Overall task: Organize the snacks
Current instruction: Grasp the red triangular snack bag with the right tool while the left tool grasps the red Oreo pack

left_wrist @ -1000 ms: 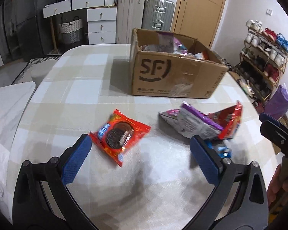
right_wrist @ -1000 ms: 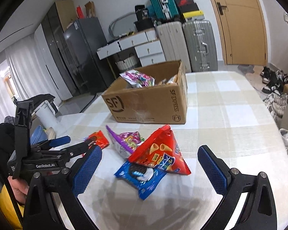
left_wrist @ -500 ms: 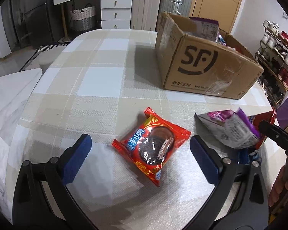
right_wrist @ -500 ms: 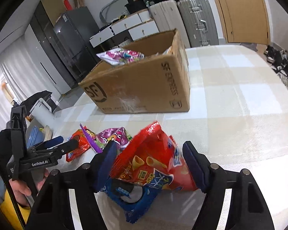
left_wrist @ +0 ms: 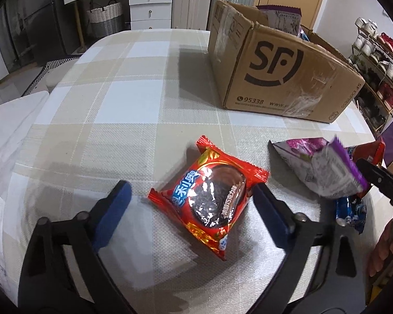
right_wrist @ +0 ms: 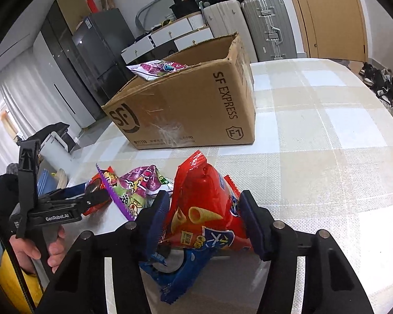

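Note:
A red cookie packet (left_wrist: 211, 193) lies flat on the checked tablecloth. My left gripper (left_wrist: 190, 206) is open around it, the right pad touching its edge, the left pad apart. My right gripper (right_wrist: 203, 221) has closed on a red cone-snack bag (right_wrist: 201, 209), both pads pressing its sides. Under that bag lies a blue cookie packet (right_wrist: 178, 272). A purple snack bag (right_wrist: 133, 188) lies to the left; it also shows in the left wrist view (left_wrist: 325, 167). The open SF cardboard box (left_wrist: 275, 73) stands behind, also in the right wrist view (right_wrist: 186, 110), with snacks inside.
The table edge curves away on the left (left_wrist: 26, 120). A shoe rack (left_wrist: 377, 73) stands right of the table. Suitcases (right_wrist: 264, 26) and drawers line the far wall. The left gripper's body (right_wrist: 52, 209) shows at the left of the right wrist view.
Both grippers moved forward and down onto their packets. The right gripper narrowed from wide open to gripping the red cone-snack bag. The left gripper narrowed around the red cookie packet.

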A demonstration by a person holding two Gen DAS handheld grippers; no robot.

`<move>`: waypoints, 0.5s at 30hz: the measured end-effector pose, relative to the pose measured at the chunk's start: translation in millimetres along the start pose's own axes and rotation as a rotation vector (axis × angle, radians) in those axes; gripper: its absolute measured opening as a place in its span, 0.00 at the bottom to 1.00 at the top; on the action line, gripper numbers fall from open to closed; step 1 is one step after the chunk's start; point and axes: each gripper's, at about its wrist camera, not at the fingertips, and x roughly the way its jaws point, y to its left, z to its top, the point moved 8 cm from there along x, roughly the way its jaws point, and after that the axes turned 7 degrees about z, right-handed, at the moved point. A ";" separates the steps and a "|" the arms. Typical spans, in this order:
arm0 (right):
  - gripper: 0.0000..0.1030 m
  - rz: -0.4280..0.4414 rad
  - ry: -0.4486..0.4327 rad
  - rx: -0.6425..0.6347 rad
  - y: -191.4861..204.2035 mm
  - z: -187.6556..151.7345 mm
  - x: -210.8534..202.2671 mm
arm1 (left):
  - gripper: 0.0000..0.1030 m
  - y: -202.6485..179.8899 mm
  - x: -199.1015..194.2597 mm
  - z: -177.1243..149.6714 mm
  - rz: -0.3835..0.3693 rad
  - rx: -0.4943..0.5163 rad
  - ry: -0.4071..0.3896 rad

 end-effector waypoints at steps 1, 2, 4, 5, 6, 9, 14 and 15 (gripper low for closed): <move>0.54 0.003 -0.002 0.002 -0.1 -0.2 -0.6 | 0.80 -1.2 -0.1 1.3 -0.010 0.008 -0.004; 0.54 0.006 -0.005 0.006 -0.2 -0.1 -0.9 | 0.75 -2.3 -0.5 1.3 -0.012 0.018 -0.010; 0.54 0.016 -0.007 0.014 -0.6 0.1 -1.6 | 0.61 -6.4 -3.9 -0.4 -0.024 0.036 -0.014; 0.54 0.020 -0.010 0.018 -0.8 0.2 -2.0 | 0.56 -8.0 -4.4 -0.9 -0.030 0.042 -0.013; 0.54 0.025 -0.011 0.023 -1.5 0.4 -2.3 | 0.44 -9.6 -5.3 -0.4 -0.042 0.049 -0.014; 0.54 0.038 -0.021 0.034 -2.8 1.0 -4.6 | 0.40 -12.3 -8.1 -3.1 -0.059 0.047 -0.007; 0.48 0.048 -0.046 0.036 -2.3 1.8 -10.3 | 0.39 -15.9 -19.9 -8.3 -0.067 0.056 -0.011; 0.42 0.053 -0.050 0.037 -1.7 2.1 -11.3 | 0.39 -15.7 -24.3 -8.0 -0.064 0.056 -0.018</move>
